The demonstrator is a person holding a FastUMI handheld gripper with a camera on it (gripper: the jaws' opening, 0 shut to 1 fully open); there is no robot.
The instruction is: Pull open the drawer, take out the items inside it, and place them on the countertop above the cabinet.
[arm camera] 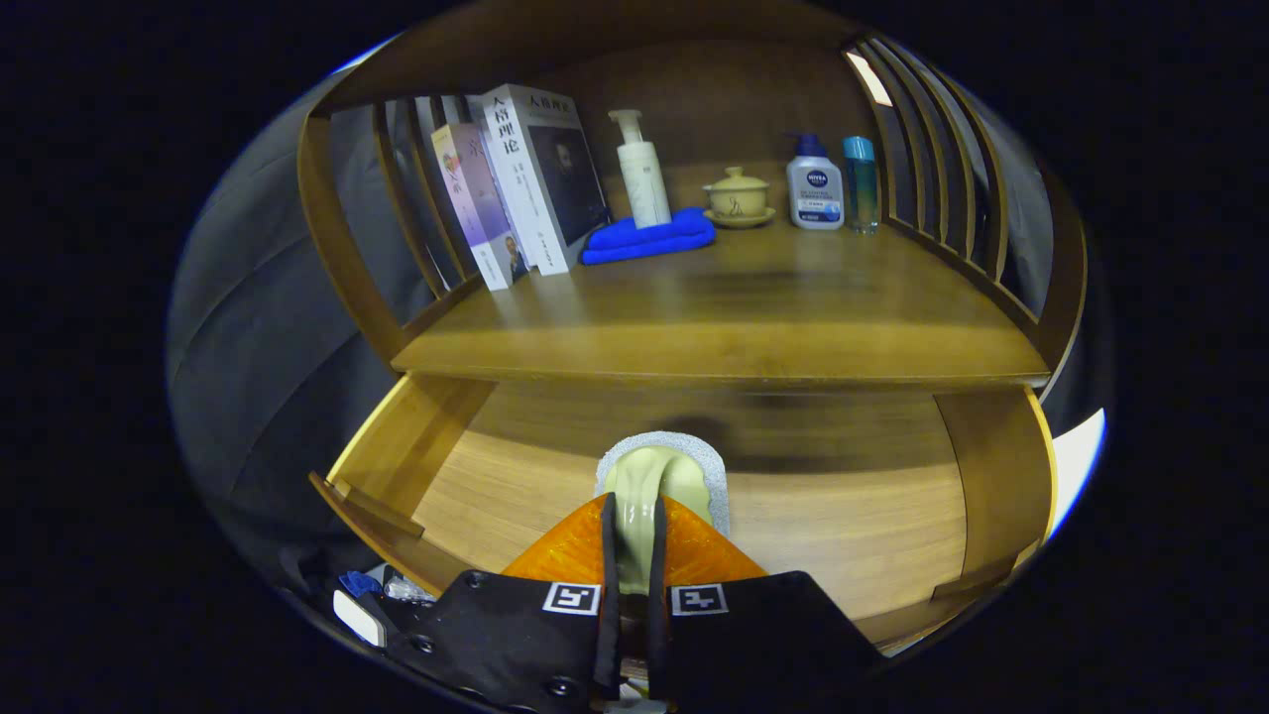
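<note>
My gripper [634, 516] pinches pale sponge [662, 474], jaws nearly closed, above open drawer [853, 516]; bottles, books, cup line countertop [714, 317].

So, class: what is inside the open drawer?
One pale sponge with a grey scouring layer, pinched between the gripper jaws. The drawer floor otherwise shows bare wood; its near front corner is hidden by the gripper.

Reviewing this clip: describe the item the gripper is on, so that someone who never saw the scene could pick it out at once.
Below the countertop the drawer is pulled open. The sponge sits over its wooden floor, pinched between the fingers of the hand-held gripper. It is a pale pad with a grey scouring edge, unlike the bottles, books and blue cloth on the countertop.
</note>
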